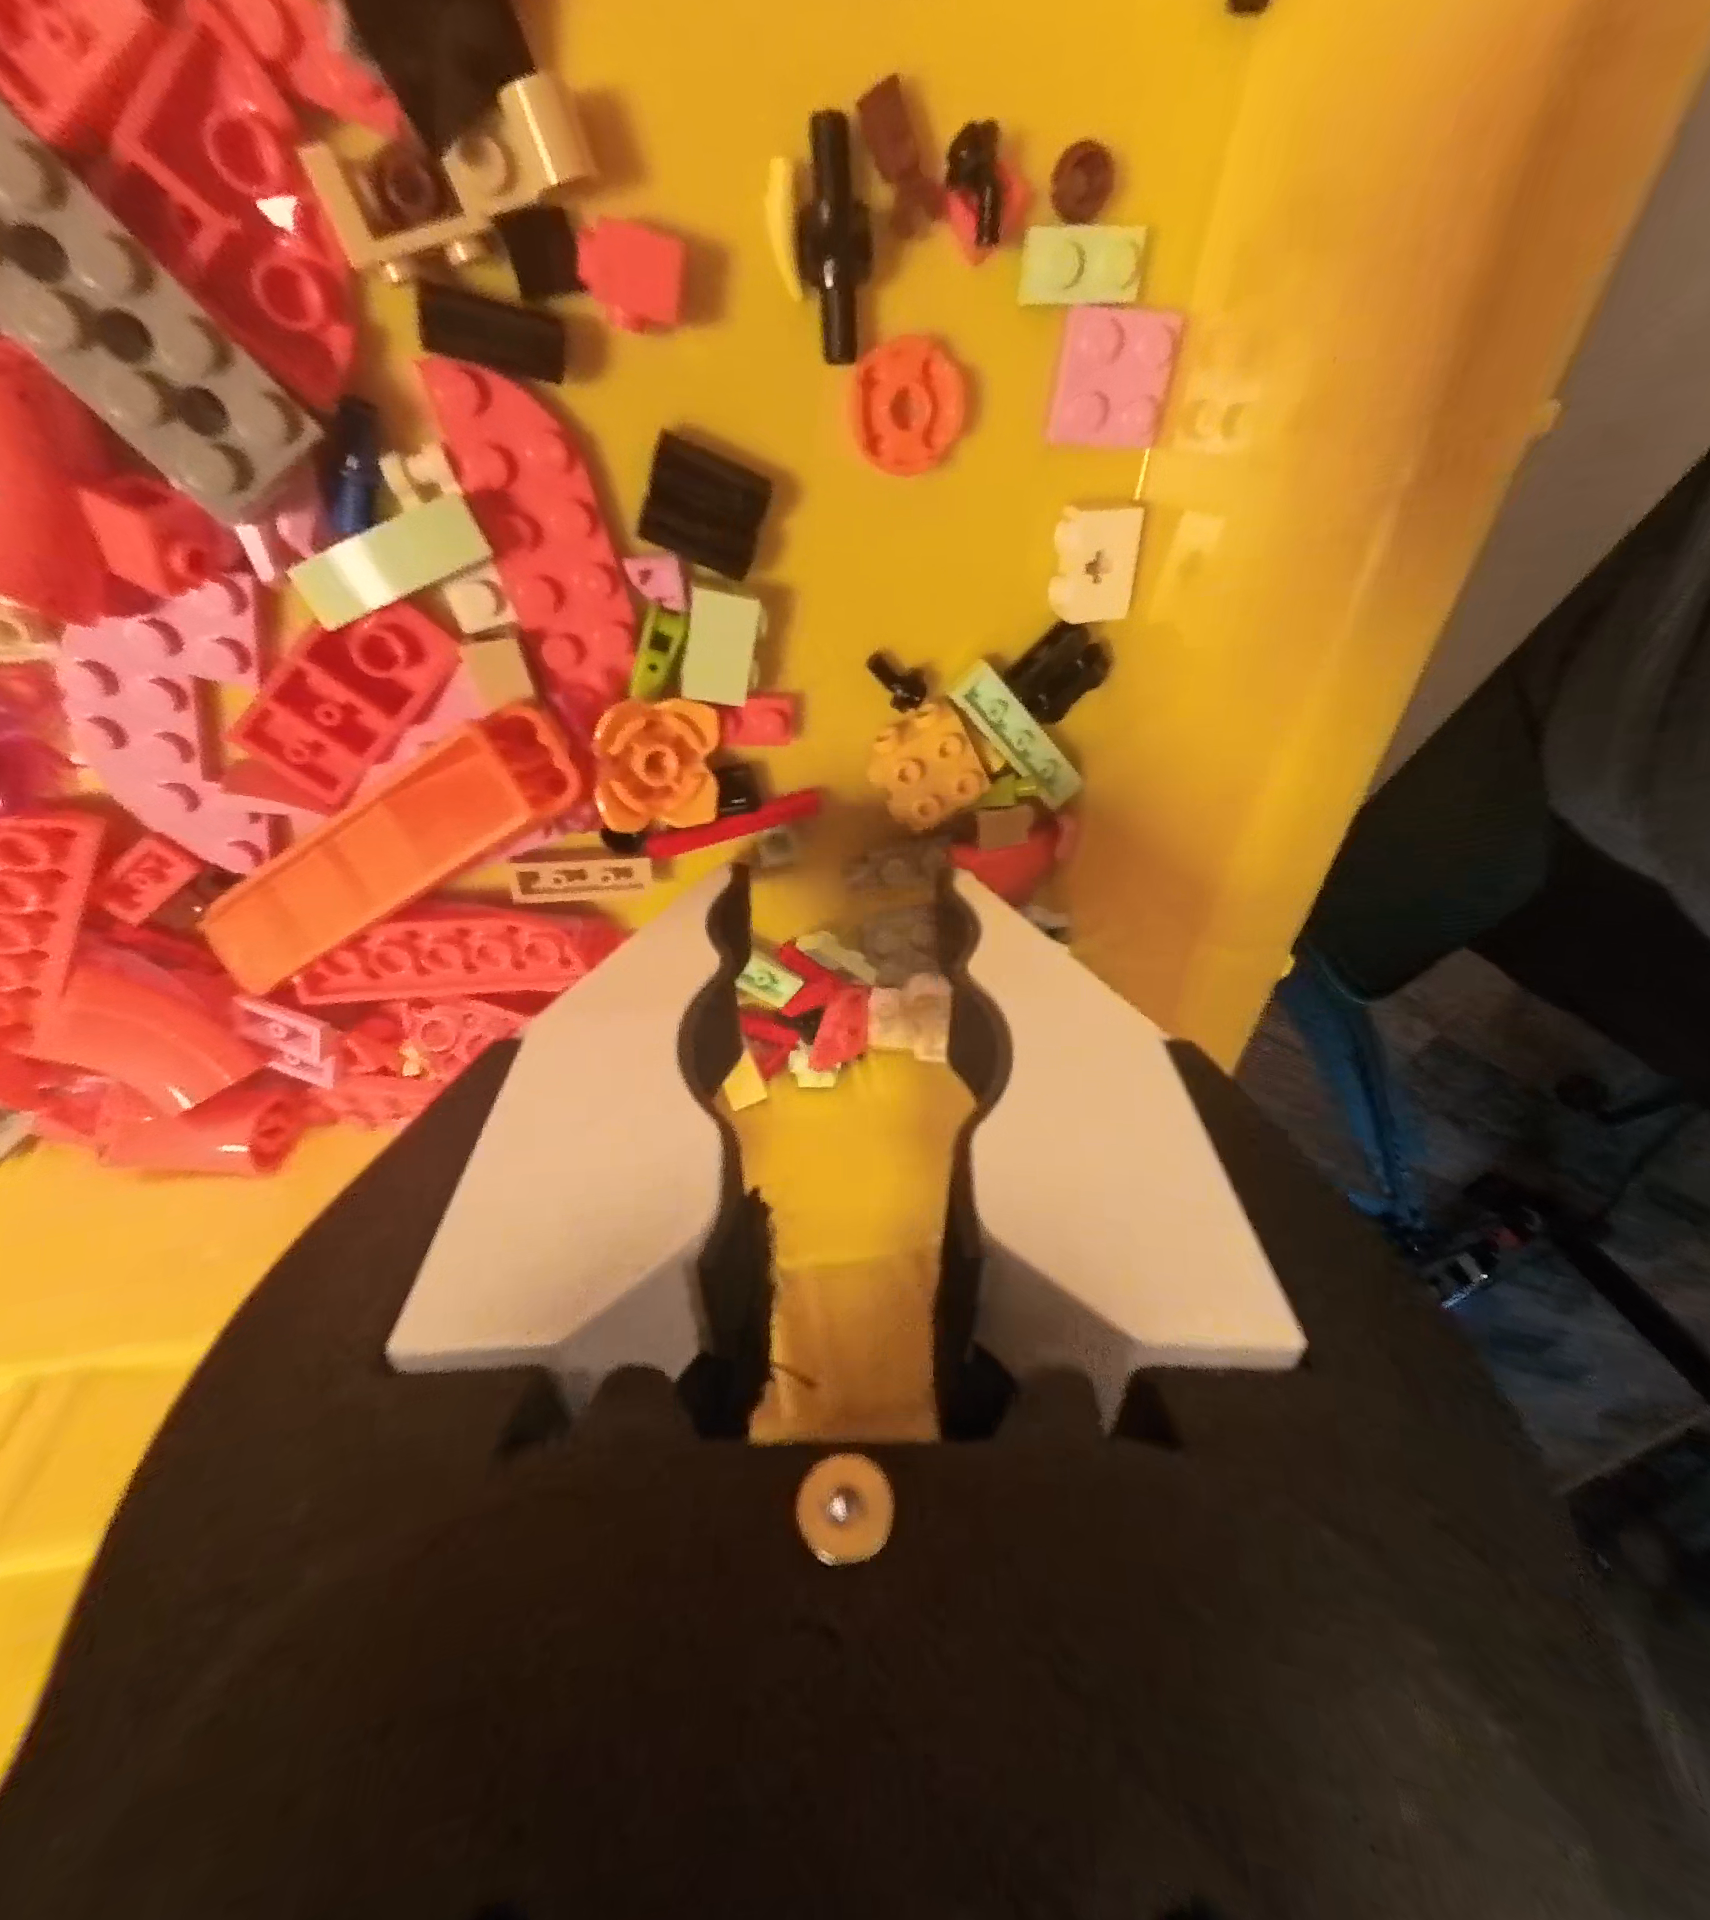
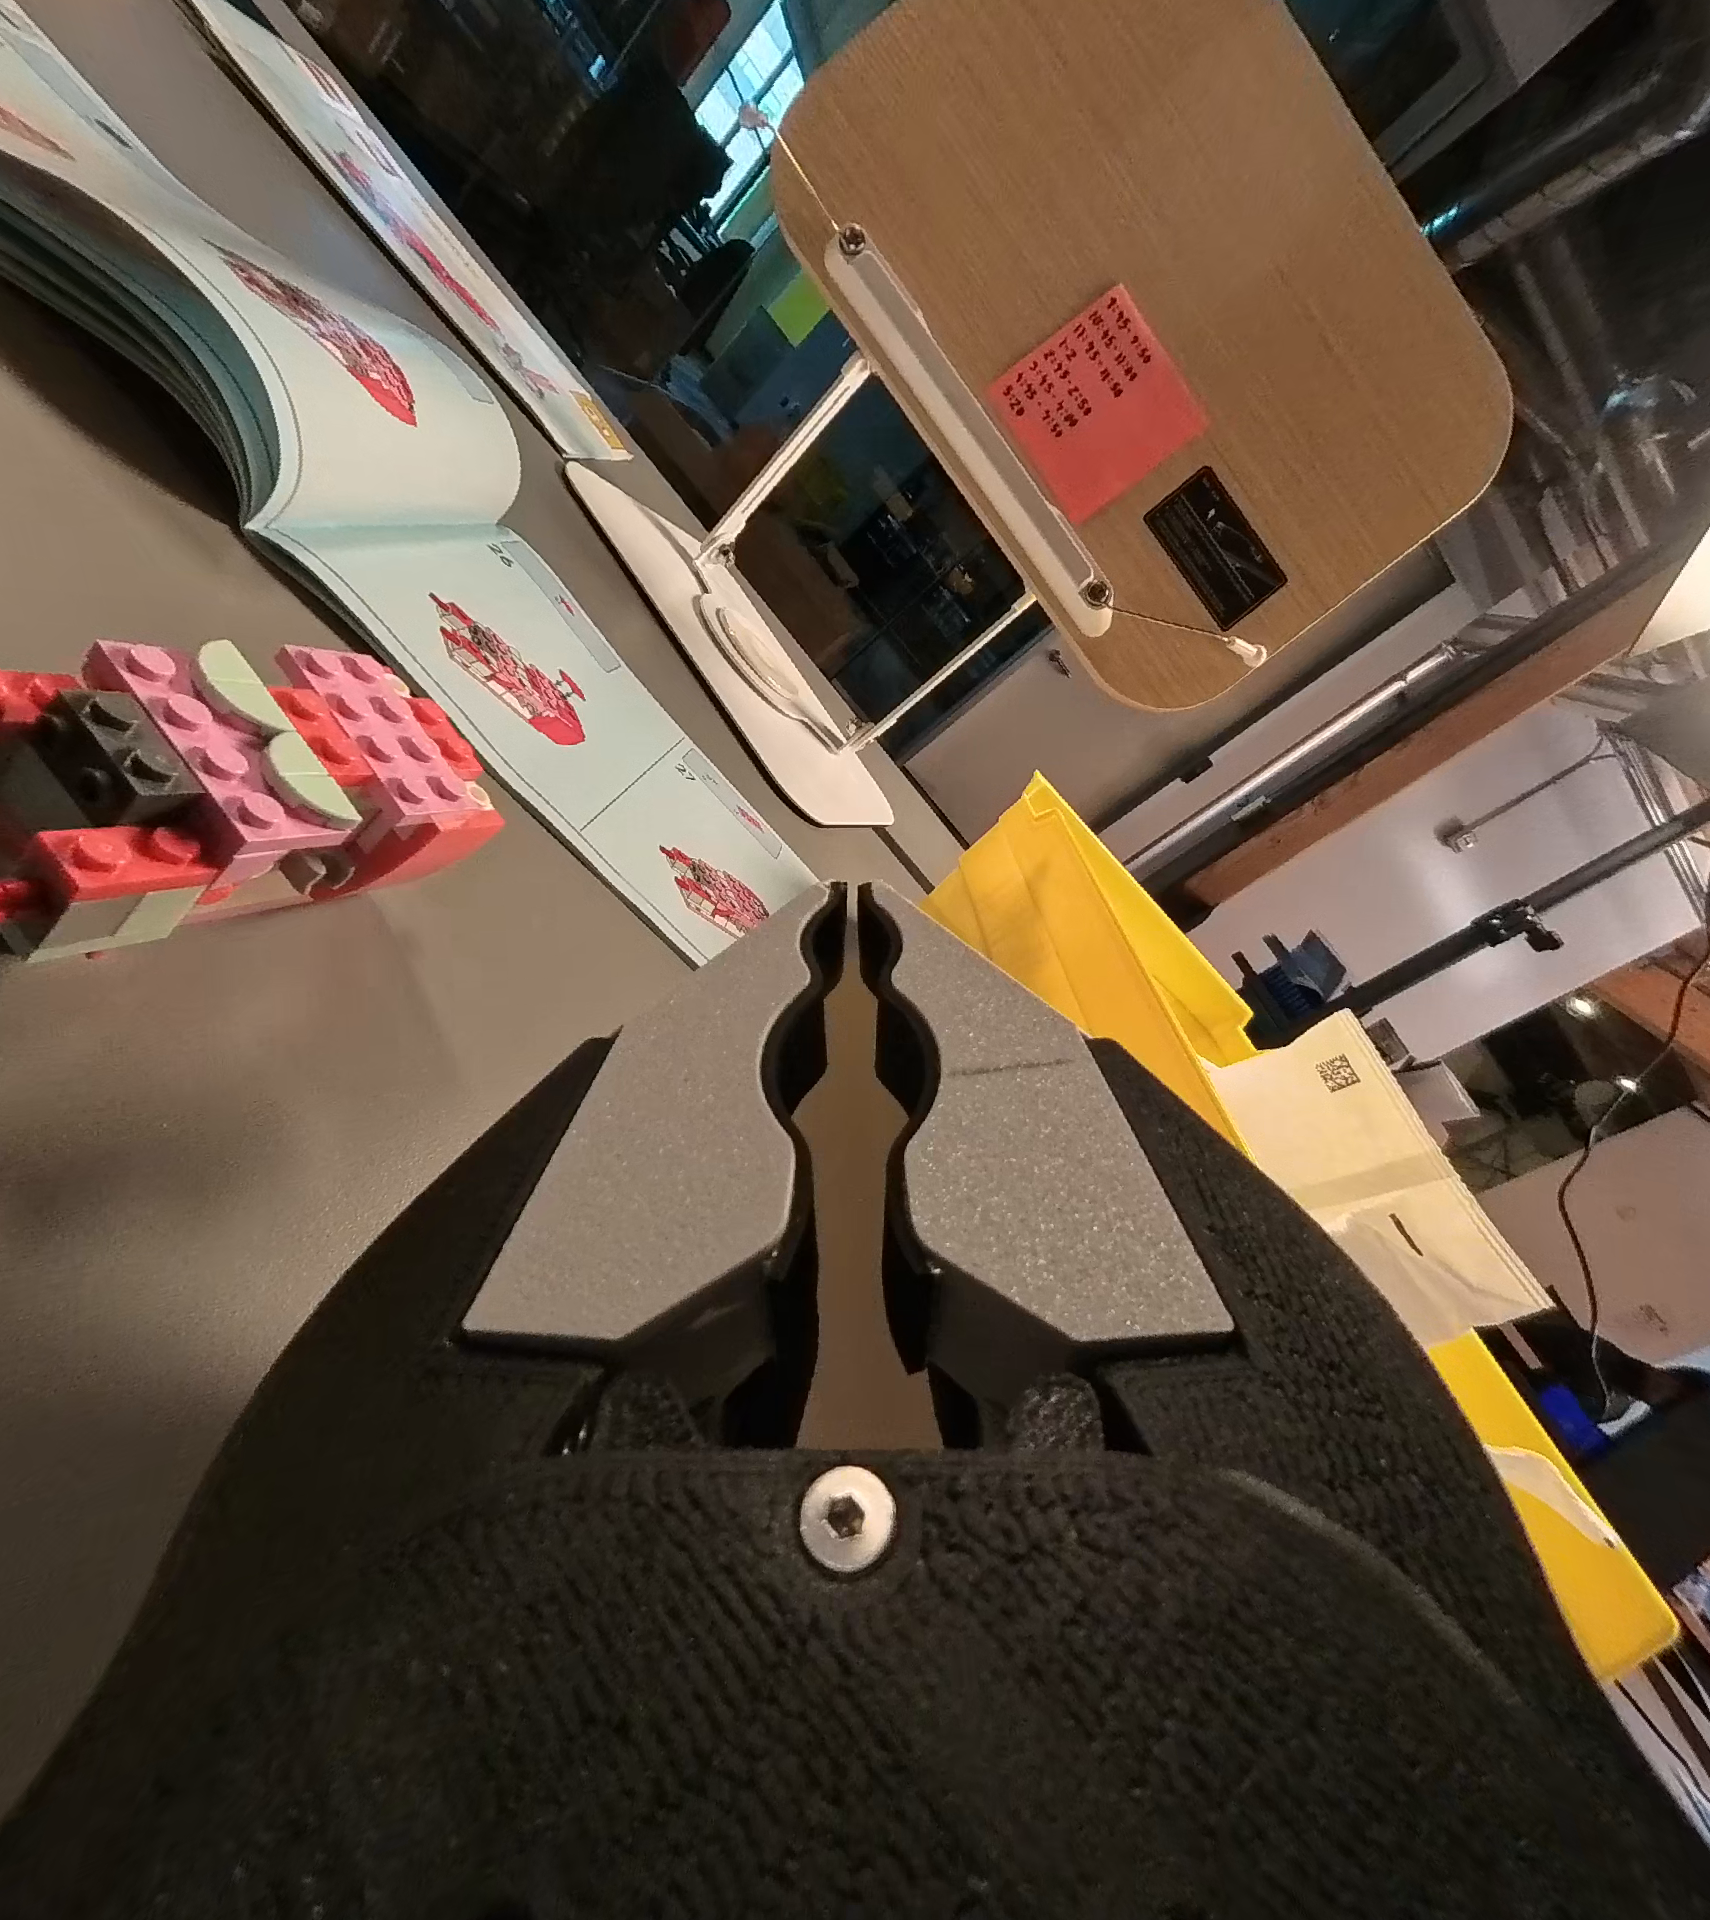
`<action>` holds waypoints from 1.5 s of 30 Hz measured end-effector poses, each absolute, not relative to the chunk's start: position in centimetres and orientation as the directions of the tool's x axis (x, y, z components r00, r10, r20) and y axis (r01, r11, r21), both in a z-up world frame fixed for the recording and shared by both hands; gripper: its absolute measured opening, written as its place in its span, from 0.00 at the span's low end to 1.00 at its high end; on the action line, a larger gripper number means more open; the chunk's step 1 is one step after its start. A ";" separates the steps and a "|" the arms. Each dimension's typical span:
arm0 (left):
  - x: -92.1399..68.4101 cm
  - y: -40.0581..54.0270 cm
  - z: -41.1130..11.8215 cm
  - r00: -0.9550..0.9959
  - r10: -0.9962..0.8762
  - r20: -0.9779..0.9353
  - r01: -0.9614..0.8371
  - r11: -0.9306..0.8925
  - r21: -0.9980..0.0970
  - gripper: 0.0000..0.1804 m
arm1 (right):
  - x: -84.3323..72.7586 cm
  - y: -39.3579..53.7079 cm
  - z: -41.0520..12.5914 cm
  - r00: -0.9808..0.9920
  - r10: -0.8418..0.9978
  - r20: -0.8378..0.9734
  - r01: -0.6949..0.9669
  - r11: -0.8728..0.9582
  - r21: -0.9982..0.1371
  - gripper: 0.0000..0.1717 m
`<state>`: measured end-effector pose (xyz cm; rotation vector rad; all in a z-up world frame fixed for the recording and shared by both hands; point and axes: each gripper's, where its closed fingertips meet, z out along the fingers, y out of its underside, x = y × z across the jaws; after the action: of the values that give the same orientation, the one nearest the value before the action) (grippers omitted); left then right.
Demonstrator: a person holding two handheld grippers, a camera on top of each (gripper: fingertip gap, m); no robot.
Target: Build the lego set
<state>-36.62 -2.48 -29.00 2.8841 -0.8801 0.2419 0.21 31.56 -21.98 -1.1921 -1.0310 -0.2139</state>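
Bricks (image 1: 830, 997) under left gripper (image 1: 846, 894), parted, angled down; right gripper (image 2: 852, 896) closed, bare, level above table (image 2: 207, 1091).

The left wrist view is warm and fairly dim, soft throughout; the bricks (image 1: 155, 520) left of the yellow bin (image 1: 1298, 416) smear with motion blur, and a small white glint sits on a red one. The right wrist view is sharper, with daylight glaring at the far right beyond the wooden board (image 2: 1246, 208). Both views bend toward the edges.
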 end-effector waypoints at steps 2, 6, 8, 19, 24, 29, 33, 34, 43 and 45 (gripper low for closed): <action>-36.8 -2.3 -28.8 0.822 -0.545 0.167 -0.560 -0.827 0.056 0.21 | 0.2 31.6 -22.0 0.553 0.362 0.750 0.629 0.409 -0.661 0.00; -37.1 -1.3 -28.4 0.852 -0.505 0.140 -0.510 -0.860 0.001 0.11 | 0.2 31.5 -22.0 0.553 0.363 0.750 0.629 0.409 -0.661 0.00; -37.3 -1.4 -28.6 0.848 -0.513 0.129 -0.518 -0.855 0.004 0.09 | 0.2 31.6 -22.0 0.552 0.363 0.751 0.629 0.410 -0.660 0.00; -37.5 -1.6 -29.3 0.817 -0.573 0.071 -0.576 -0.816 0.051 0.09 | 0.2 31.6 -22.0 0.552 0.362 0.751 0.629 0.410 -0.661 0.00; -37.6 -1.5 -29.3 0.817 -0.573 0.063 -0.576 -0.815 0.063 0.09 | 0.2 31.5 -22.0 0.552 0.363 0.751 0.628 0.412 -0.661 0.00; -38.0 -1.1 -29.4 0.813 -0.581 0.015 -0.581 -0.810 0.082 0.03 | 0.2 31.5 -21.8 0.556 0.361 0.749 0.624 0.414 -0.663 0.00; -38.0 -0.6 -29.4 0.805 -0.593 -0.018 -0.591 -0.805 0.055 0.00 | 0.2 31.4 -21.7 0.560 0.361 0.746 0.618 0.417 -0.666 0.00; -38.2 -0.5 -29.3 0.801 -0.598 -0.038 -0.596 -0.801 0.050 0.00 | 0.2 31.4 -21.7 0.560 0.362 0.745 0.617 0.418 -0.667 0.00; -37.6 -0.4 -27.4 0.839 -0.543 0.005 -0.543 -0.839 -0.031 0.07 | 0.1 31.1 -21.3 0.568 0.369 0.735 0.596 0.432 -0.677 0.00; -37.5 -0.9 -28.2 0.841 -0.540 0.021 -0.540 -0.841 0.022 0.11 | 0.1 31.0 -21.2 0.571 0.371 0.732 0.590 0.435 -0.680 0.00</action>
<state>-37.53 -0.94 -28.15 2.9886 -0.8766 0.0219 0.13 30.98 -21.22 -1.1655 -1.0119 -0.1703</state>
